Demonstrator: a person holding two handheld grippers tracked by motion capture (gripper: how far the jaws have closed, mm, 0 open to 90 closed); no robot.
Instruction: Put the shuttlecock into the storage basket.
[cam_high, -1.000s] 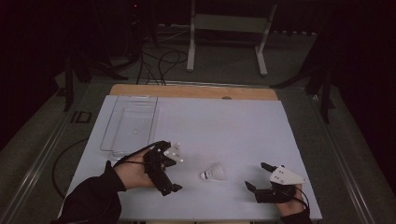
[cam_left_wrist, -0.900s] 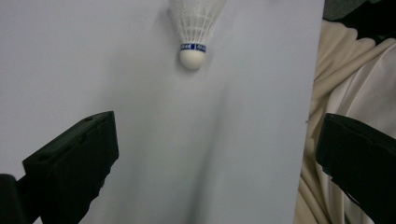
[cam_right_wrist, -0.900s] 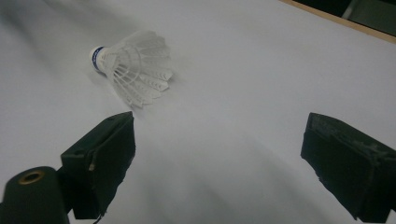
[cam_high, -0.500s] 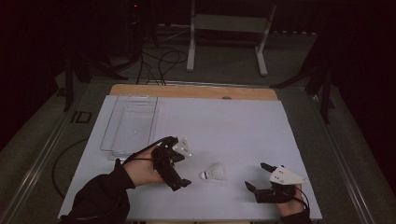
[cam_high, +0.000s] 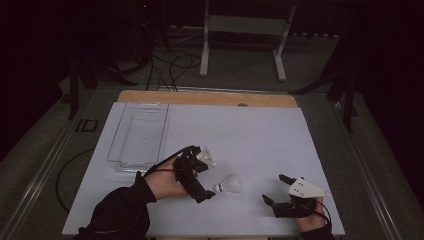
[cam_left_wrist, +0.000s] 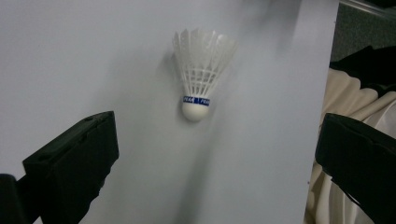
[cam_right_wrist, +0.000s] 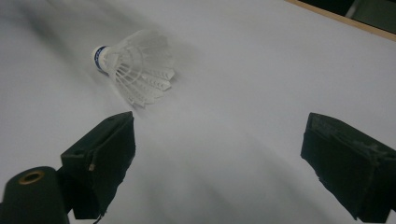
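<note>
A white feathered shuttlecock with a round cork tip (cam_high: 228, 185) lies on its side on the white-covered worktop (cam_high: 250, 135), near the front edge and between the two tools. The left hand-held gripper (cam_high: 202, 189) sits just beside the cork end, its black jaws spread wide and touching nothing; in the left gripper view the shuttlecock (cam_left_wrist: 200, 74) lies ahead of the gap between them. The right hand-held gripper (cam_high: 277, 192) rests well apart to the right, close to the front edge, jaws likewise spread and empty. Bare worktop stretches behind the shuttlecock to the wooden back edge (cam_high: 210, 98). A clear plastic tray (cam_high: 140, 132) stands at the left rear. The surroundings are dark and hard to make out. A blue band circles the cork (cam_left_wrist: 196, 101); its white lettering is too blurred to read.
</note>
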